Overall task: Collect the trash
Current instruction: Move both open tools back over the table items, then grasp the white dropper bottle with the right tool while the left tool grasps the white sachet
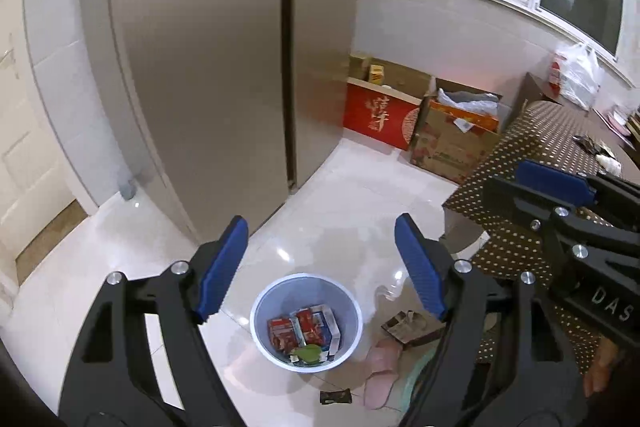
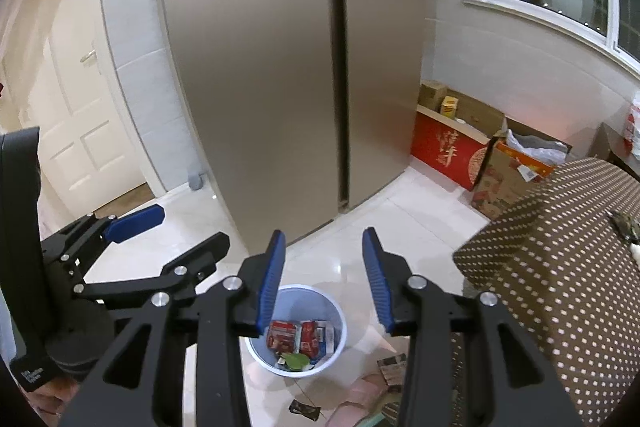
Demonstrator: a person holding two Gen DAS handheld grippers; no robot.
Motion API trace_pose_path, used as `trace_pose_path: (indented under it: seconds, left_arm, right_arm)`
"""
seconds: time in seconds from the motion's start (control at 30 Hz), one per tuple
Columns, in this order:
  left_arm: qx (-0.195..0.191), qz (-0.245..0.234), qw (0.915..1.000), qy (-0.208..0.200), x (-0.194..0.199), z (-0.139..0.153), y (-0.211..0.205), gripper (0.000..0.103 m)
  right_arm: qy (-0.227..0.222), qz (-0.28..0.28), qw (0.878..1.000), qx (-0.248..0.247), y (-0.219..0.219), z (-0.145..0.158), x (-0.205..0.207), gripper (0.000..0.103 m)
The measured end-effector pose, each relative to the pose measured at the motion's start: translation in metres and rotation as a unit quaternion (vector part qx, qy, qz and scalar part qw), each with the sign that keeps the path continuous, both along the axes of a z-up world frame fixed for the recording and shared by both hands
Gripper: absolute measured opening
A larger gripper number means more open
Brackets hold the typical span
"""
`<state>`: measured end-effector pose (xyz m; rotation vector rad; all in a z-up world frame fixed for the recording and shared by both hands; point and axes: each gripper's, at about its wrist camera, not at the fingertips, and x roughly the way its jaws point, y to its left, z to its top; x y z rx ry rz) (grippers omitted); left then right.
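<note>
Drop step complete: right tongs [image 2: 324, 279], part-open and empty, and left tongs [image 1: 320, 267], wide and empty, hover over the wastebasket [image 1: 306, 323]. Next: fetch the dark wrapper [image 1: 336, 396] from the floor.

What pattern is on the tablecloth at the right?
Brown tablecloth with small pale polka dots; the right wrist view shows it best.
</note>
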<state>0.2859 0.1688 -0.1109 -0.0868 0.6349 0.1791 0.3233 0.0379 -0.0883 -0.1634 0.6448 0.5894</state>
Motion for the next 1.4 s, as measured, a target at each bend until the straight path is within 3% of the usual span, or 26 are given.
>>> trace_pose_path:
  seconds: [0.2, 0.4, 0.7, 0.93, 1.13, 1.23, 1.3, 1.33, 1.4]
  left_arm:
    - [0.014, -0.036, 0.9992, -0.009, 0.013, 0.013, -0.035, 0.075]
    - [0.028, -0.103, 0.9942, -0.013, 0.038, 0.031, -0.091, 0.076]
    - [0.033, -0.227, 0.9732, 0.009, 0.092, 0.041, -0.205, 0.078]
    - [0.043, -0.284, 0.9566, 0.049, 0.134, 0.025, -0.279, 0.079]
    - [0.065, -0.323, 0.9421, 0.065, 0.163, 0.02, -0.307, 0.079]
    - [0.075, -0.325, 0.9401, 0.072, 0.177, 0.018, -0.314, 0.079]
    - [0.079, -0.324, 0.9398, 0.074, 0.182, 0.017, -0.314, 0.079]
    - [0.075, -0.322, 0.9406, 0.076, 0.185, 0.017, -0.314, 0.079]
    - [0.066, -0.326, 0.9395, 0.081, 0.189, 0.018, -0.315, 0.079]
  right_arm:
    - [-0.009, -0.027, 1.0, -0.002, -0.039, 0.01, 0.005, 0.04]
    - [-0.021, -0.07, 0.997, -0.01, -0.097, 0.029, 0.016, 0.041]
    - [-0.026, -0.189, 0.981, -0.041, -0.23, 0.041, 0.048, 0.052]
    - [0.03, -0.246, 0.966, -0.077, -0.315, 0.013, 0.088, 0.056]
    - [0.055, -0.235, 0.966, -0.091, -0.333, -0.007, 0.126, 0.056]
    - [0.067, -0.221, 0.97, -0.083, -0.329, -0.014, 0.138, 0.056]
    - [0.066, -0.216, 0.97, -0.087, -0.327, -0.017, 0.143, 0.051]
    - [0.065, -0.209, 0.972, -0.088, -0.325, -0.017, 0.143, 0.036]
    - [0.066, -0.195, 0.974, -0.09, -0.325, -0.018, 0.146, 0.033]
